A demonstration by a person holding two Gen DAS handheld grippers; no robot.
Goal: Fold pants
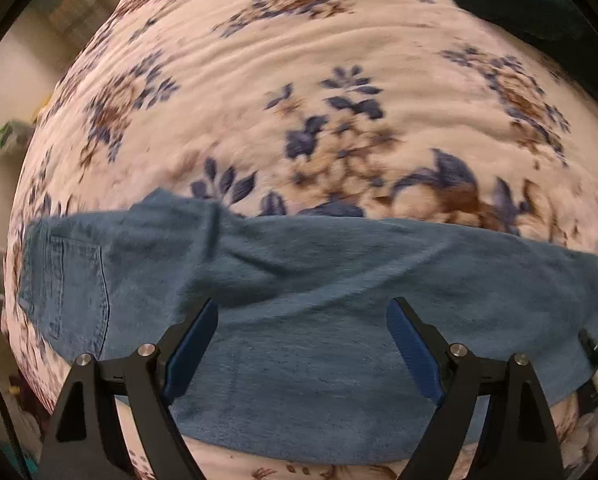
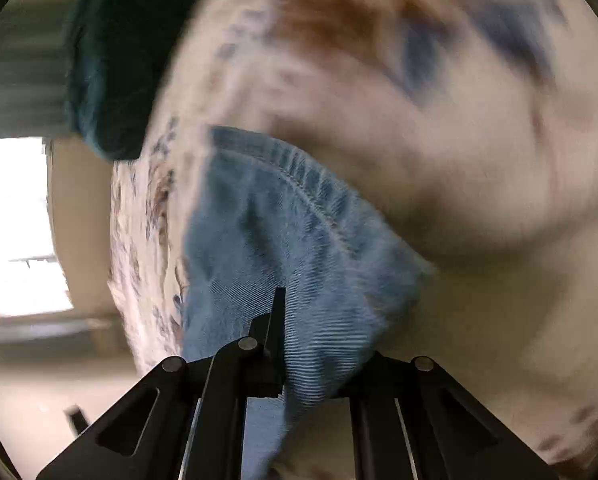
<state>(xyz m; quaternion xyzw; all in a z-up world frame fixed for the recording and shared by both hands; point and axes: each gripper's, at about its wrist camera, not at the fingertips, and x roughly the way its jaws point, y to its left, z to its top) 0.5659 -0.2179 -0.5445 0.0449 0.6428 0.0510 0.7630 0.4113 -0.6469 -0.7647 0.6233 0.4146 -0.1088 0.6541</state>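
Blue denim pants lie across a bed with a white floral cover, waist and back pocket at the left, legs running right. My left gripper is open above the middle of the pants, holding nothing. In the right wrist view, my right gripper is shut on the hemmed end of a pant leg, lifted off the cover. Its right finger is hidden behind the cloth. That view is blurred.
A dark teal pillow or blanket lies at the far right corner of the bed and shows in the right wrist view. A bright window and beige walls lie beyond the bed edge. Shelves with clutter stand left.
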